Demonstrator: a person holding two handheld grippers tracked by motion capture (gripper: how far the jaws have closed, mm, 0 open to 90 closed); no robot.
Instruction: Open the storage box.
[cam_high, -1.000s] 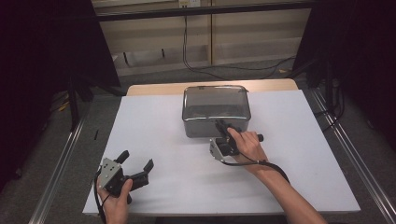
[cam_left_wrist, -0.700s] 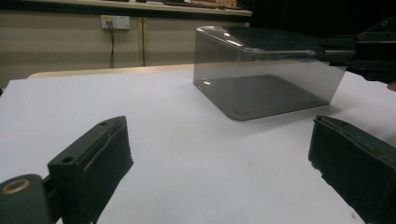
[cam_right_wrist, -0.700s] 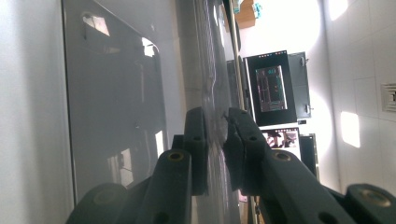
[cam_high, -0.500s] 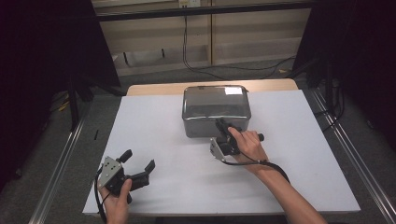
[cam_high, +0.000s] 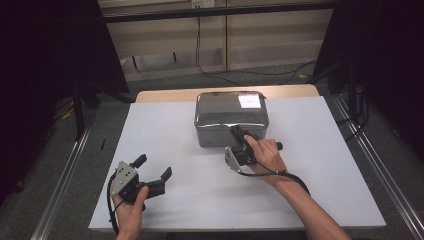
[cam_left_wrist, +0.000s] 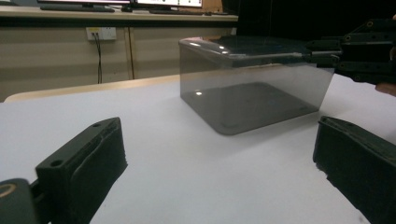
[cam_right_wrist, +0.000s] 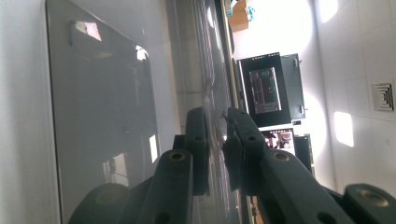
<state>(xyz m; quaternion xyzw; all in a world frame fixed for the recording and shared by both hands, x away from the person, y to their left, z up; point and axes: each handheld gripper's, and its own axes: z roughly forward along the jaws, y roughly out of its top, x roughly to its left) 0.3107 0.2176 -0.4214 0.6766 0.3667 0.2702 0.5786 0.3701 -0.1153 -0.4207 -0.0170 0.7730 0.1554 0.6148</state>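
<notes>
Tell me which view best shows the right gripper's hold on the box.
The right gripper view: its jaws pinch the grey box's rim. The high view shows the right gripper at the box's near edge; the left gripper view shows it side-on.

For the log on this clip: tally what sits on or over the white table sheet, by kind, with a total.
Clear grey plastic box: 1
Handheld tools: 2, the left tool open near the front edge, the right tool closed on the box's near rim
White table sheet: 1
Total: 4
</notes>
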